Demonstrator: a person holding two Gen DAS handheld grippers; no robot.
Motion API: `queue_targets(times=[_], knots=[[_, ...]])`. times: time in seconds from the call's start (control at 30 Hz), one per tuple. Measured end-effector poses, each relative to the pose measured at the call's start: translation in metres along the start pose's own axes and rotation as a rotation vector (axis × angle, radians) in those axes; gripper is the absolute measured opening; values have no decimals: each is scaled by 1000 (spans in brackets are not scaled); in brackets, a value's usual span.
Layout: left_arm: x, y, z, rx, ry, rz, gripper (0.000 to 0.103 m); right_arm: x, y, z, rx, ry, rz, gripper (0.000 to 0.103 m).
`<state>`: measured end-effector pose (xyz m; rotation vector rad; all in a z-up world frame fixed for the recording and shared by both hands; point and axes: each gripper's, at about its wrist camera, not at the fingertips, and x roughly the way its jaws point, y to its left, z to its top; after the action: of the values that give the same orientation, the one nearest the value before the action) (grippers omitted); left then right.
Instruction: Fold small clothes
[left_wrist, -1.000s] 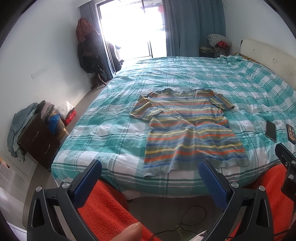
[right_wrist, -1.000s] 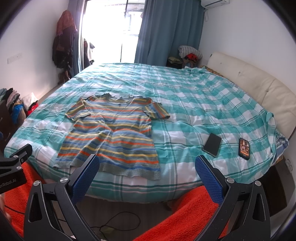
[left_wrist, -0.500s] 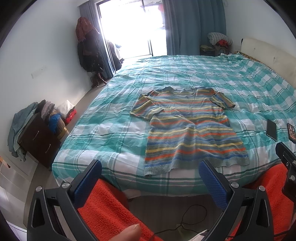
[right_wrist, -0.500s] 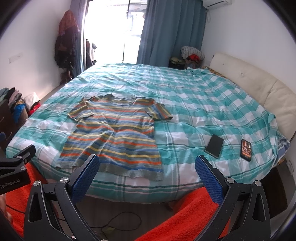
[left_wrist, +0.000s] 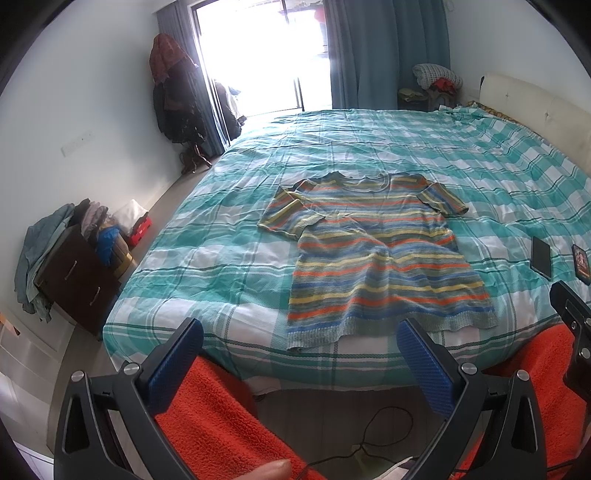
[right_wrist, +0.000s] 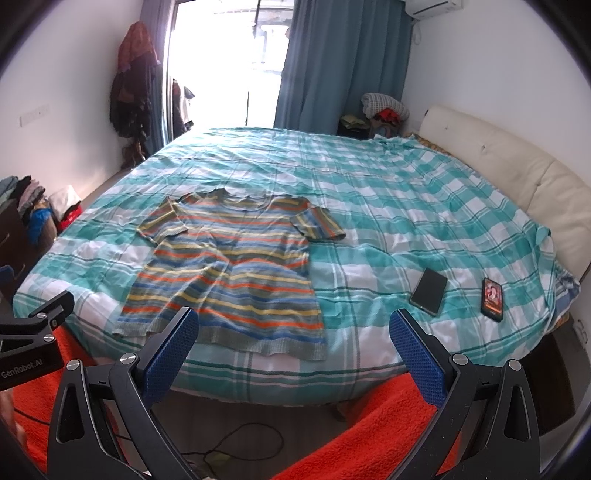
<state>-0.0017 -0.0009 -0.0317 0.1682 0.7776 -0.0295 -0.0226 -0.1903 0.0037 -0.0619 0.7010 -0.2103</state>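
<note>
Two grippers are waiting wide open at the near side of the bed, and both are holding nothing. The left gripper (left_wrist: 301, 356) with its blue ridged pads is hanging over the floor and the person's fuzzy orange trousers (left_wrist: 218, 417), just short of the mattress edge. The right gripper (right_wrist: 293, 347) is doing the same, a little further to the right.

Looking outward from them, the stripy knitted short-sleeved top (left_wrist: 373, 254) in orange, yellow, blue and green is lying flat on the teal and white checked bedsheet (left_wrist: 207, 258). Its long way is running from near to far. The bottom hem is lying nearest, almost at the bed edge, and the neck hole is pointing far away toward the bright window.

In the left wrist view the hem is sitting straight ahead between the open fingers, a bit to the right. In the right wrist view the stripy top (right_wrist: 236, 266) is sitting ahead and to the left. So I am guessing each gripper is nearest to its own hem corner, and both must be reaching forward over the edge first.

Off to the right, a flat black tablet (right_wrist: 428, 286) and a black phone with a lit screen (right_wrist: 492, 297) are resting on the sheet, well apart from the top.
</note>
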Motion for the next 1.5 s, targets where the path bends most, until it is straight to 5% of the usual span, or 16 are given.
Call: queue_targets(times=[0.67,0.9,0.97,1.07,1.23,1.5], knots=[[2,-2,-3,10,5,-11,103,3,12,1,7,-20,66,103],[57,27,15,-47,68,-95,103,-11,-18,12,53,-250,125,103],[80,32,17,-45,89,-94,103,5,-27,12,69,-263,194,103],[113,35,14,-26,119,-83,103,65,-29,10,92,-71,302,103],[168,36,22,11,202,-144,103,133,-28,-7,70,40,306,103],[247,49,137,84,62,-78,103,281,-78,78,-33,111,168,99]])
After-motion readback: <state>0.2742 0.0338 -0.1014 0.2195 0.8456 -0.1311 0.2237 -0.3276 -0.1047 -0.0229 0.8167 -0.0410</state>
